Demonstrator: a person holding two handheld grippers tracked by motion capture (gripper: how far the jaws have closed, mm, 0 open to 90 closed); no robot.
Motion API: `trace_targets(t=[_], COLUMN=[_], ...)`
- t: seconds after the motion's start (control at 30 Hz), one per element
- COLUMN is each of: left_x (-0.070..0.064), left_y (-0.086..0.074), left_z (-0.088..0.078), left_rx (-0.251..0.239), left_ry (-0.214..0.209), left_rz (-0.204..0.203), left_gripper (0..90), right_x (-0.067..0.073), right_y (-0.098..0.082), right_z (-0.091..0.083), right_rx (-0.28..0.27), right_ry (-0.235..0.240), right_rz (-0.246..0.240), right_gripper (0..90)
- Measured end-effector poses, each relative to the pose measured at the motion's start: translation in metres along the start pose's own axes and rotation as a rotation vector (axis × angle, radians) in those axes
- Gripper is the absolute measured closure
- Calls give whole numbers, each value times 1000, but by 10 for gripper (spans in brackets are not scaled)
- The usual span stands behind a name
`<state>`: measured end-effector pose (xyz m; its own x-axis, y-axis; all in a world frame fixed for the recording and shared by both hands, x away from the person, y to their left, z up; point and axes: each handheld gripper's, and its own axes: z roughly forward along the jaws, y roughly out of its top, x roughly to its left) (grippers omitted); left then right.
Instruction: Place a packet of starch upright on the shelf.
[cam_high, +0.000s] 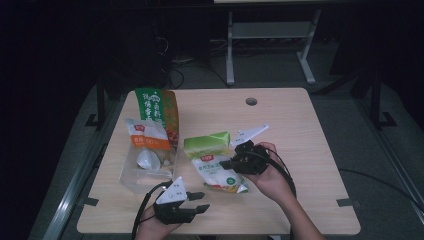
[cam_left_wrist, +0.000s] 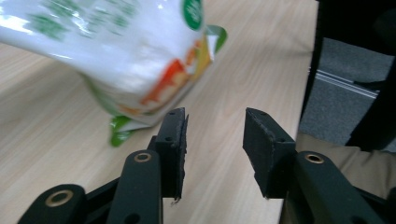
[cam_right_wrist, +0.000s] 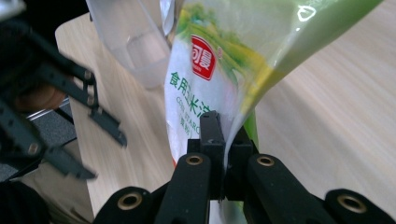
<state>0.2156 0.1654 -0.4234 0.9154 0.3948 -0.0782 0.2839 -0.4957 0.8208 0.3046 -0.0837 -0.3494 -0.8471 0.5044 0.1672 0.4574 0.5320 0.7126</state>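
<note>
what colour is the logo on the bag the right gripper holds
Red, with white characters, on the bag; clearest in the right gripper view.

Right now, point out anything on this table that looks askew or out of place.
The green-and-white starch bag is askew: the right tongs pinch one edge, so it hangs slanted with its lower end near the table. The left tongs stand open, empty beside it. I see no spill or tear.

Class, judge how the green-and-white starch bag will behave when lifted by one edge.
The starch bag probably sags: the right hand-held gripper pinches only its thin edge. The glossy film looks slippery, so it may slide. Its bulging white fill suggests some weight.
</note>
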Motion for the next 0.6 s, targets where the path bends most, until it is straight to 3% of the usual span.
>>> trace_targets(t=[0.33,0.43,0.6], left_x=[-8,-10,-11], left_y=[-3,-5,-6], left_z=[-3,-4,-3], left_rx=[12,18,20], left_ry=[-18,-24,-10], left_rz=[-7,0,11], left_gripper=[426,419,407], right_x=[9,11,19], right_y=[48,62,84], right_z=[4,7,9], right_rx=[-19,-31,-53], right_ry=[49,69,95], right_rz=[-39,-80,-107], right_gripper=[893,894,894])
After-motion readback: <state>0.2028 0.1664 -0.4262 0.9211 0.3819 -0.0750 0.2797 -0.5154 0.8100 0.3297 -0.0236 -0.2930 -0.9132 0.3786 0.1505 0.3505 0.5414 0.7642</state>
